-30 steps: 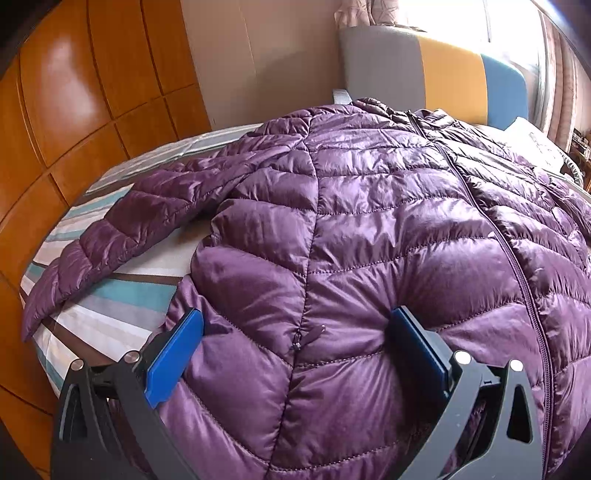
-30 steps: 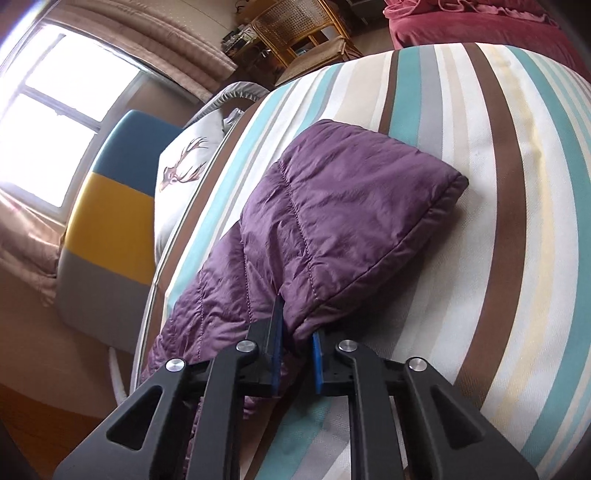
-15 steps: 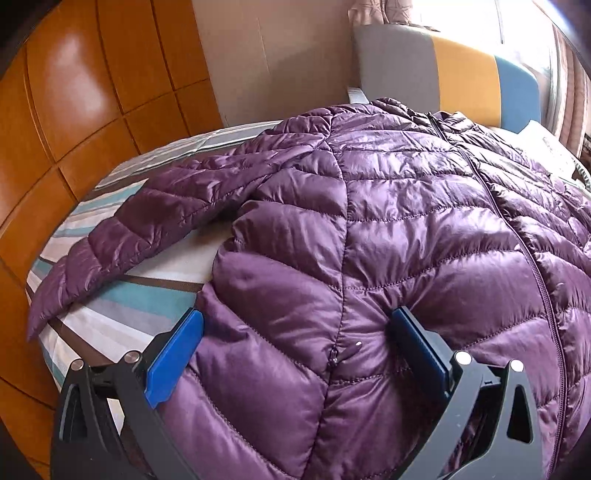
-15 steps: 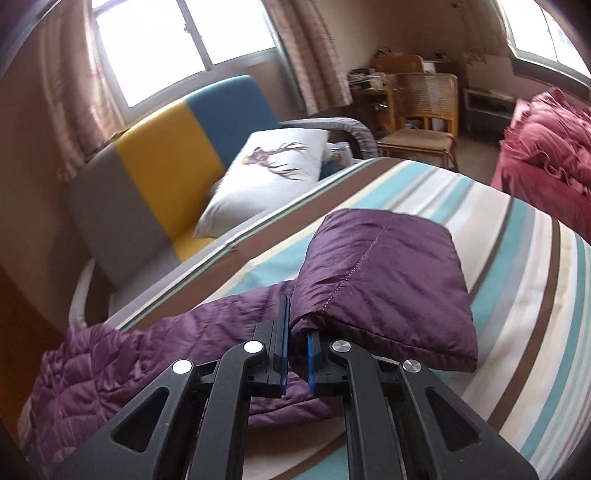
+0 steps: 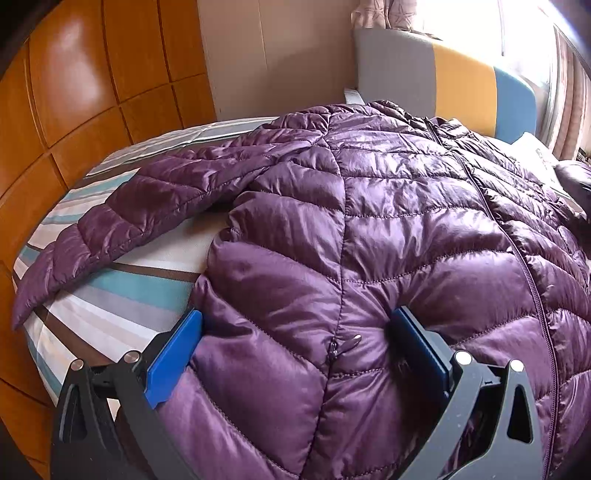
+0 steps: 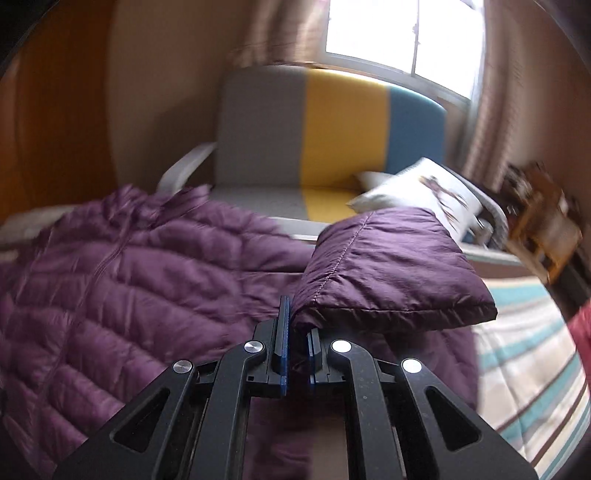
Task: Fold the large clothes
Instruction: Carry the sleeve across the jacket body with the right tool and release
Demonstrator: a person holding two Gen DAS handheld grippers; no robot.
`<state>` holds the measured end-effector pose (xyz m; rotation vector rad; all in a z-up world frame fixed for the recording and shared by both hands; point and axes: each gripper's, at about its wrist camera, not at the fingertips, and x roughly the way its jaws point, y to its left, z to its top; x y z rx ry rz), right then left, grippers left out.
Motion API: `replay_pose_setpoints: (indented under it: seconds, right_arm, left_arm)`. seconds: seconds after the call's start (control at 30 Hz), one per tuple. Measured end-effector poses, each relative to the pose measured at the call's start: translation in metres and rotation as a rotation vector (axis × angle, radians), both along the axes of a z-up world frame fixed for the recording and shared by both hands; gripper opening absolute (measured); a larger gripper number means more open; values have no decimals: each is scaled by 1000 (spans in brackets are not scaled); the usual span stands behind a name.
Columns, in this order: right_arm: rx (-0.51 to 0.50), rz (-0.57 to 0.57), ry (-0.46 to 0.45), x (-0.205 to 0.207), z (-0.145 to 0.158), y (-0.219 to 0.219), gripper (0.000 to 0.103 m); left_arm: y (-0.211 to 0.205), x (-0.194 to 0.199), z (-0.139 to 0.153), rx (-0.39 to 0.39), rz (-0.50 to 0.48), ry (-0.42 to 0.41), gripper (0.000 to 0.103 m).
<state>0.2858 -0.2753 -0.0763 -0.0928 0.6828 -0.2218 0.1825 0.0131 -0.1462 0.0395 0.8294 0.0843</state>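
The left gripper (image 5: 295,332) stands with its jaws wide apart, the blue pads (image 5: 173,354) pressing down on the lower body of the purple puffer jacket (image 5: 369,221) with a bulge of fabric and a pocket zip between them; they are not closed on it. The right gripper (image 6: 297,332) has its jaws pinched together on the cuff end of the jacket's sleeve (image 6: 391,269), which is lifted above the jacket's front.

The jacket lies spread, zipper up, across a striped bedspread (image 5: 122,291), its other sleeve (image 5: 140,214) trailing toward the bed's edge beside a wooden panelled wall (image 5: 74,110). Beyond the collar stands a grey, yellow and blue chair (image 6: 332,140) with a white cushion (image 6: 424,192), under a bright window (image 6: 399,33). Bare bedspread lies open on the jacket's far right, with a wicker chair (image 6: 543,221) past it.
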Motion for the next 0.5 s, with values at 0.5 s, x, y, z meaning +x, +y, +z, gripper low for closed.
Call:
replay_pose_setpoints:
  seconds: [0.5]
  right_arm:
    - [-369, 498, 28, 4, -36, 151, 8]
  left_arm:
    - [3, 1, -1, -28, -4, 1, 101]
